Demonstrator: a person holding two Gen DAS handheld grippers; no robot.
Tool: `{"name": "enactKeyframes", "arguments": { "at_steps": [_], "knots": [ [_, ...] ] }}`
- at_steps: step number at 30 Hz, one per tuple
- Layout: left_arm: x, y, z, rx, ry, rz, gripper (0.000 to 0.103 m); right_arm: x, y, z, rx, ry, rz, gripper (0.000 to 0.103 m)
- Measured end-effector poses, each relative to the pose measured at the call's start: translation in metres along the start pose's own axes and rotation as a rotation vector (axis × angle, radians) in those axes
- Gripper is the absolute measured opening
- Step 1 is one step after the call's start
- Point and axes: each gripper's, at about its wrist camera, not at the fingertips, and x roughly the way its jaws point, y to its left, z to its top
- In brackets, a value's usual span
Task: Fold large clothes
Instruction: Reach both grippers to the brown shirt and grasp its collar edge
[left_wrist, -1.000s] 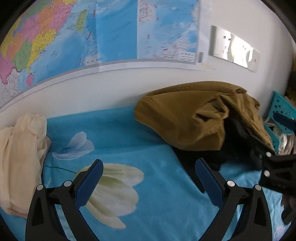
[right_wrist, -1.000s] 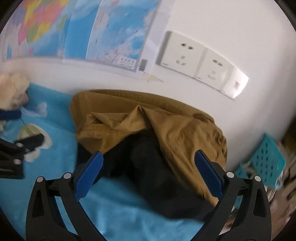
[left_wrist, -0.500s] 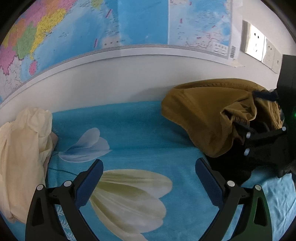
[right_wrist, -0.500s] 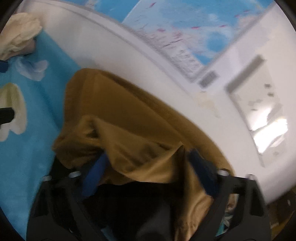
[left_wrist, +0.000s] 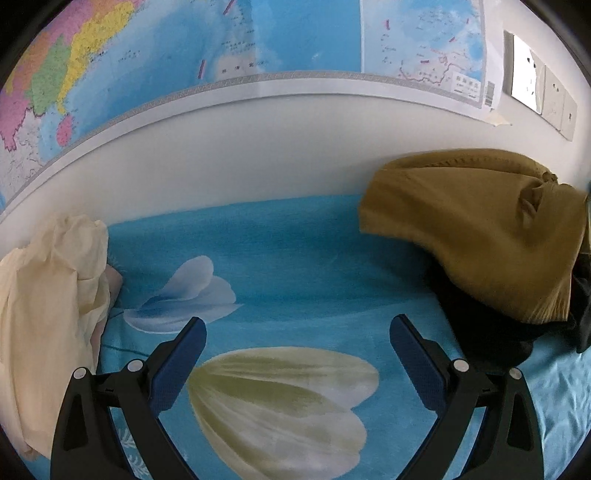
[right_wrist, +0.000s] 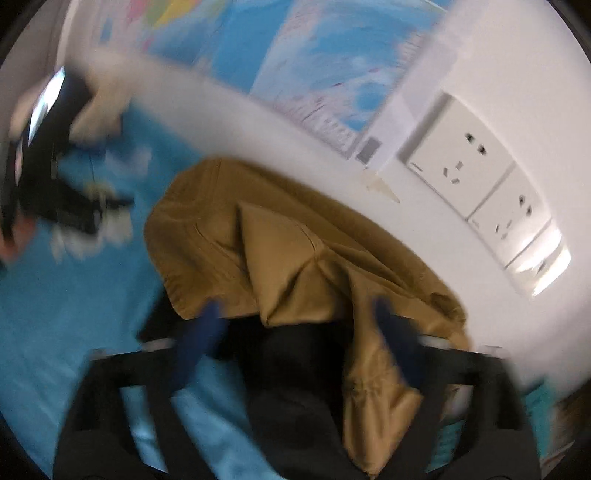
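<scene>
While the brown garment (left_wrist: 476, 229) lies heaped against the white wall (left_wrist: 258, 155) at the bed's right end, over a black garment (left_wrist: 491, 328), the left gripper (left_wrist: 297, 332) hangs wide apart above the blue flowered sheet (left_wrist: 295, 258), gripping nothing. The right gripper (right_wrist: 295, 325), badly blurred, has its fingers spread at the brown heap's near edge; whether they touch cloth I cannot tell. A cream garment (left_wrist: 48, 295) sits crumpled far left. Wall sockets (right_wrist: 480, 184) flank a map (left_wrist: 184, 48).
</scene>
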Motion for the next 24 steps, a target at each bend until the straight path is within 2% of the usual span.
{"name": "enactKeyframes", "arguments": {
  "at_steps": [4, 5, 8, 10, 11, 13, 17, 20, 24],
  "knots": [
    [0.011, 0.005, -0.002, -0.004, 0.016, 0.008, 0.097, 0.026, 0.025, 0.008, -0.167, 0.03, -0.072, 0.097],
    [0.013, 0.005, -0.002, -0.001, 0.016, 0.011, 0.097, 0.034, 0.025, 0.012, -0.174, 0.032, -0.089, 0.097],
    [0.014, 0.004, -0.003, 0.011, 0.012, 0.021, 0.097, 0.057, 0.025, 0.026, -0.158, 0.045, -0.05, 0.096],
    [0.014, 0.005, -0.002, 0.018, 0.008, 0.028, 0.097, 0.068, 0.015, 0.034, -0.086, 0.09, 0.047, 0.046],
    [0.014, 0.005, -0.002, 0.021, 0.005, 0.032, 0.097, 0.069, 0.009, 0.036, -0.054, 0.089, 0.032, 0.019],
    [0.015, 0.006, 0.001, 0.031, -0.008, 0.029, 0.097, 0.049, -0.004, 0.041, 0.003, 0.028, 0.008, 0.015],
    [0.014, 0.004, 0.01, 0.084, -0.069, 0.006, 0.097, -0.037, -0.073, 0.032, 0.339, -0.195, -0.021, 0.014],
    [0.009, -0.011, 0.023, 0.14, -0.139, -0.081, 0.097, -0.098, -0.127, 0.007, 0.546, -0.36, -0.04, 0.013],
    [-0.009, -0.049, 0.035, 0.247, -0.27, -0.204, 0.097, -0.147, -0.164, -0.027, 0.682, -0.444, -0.062, 0.013]
  ]
}}
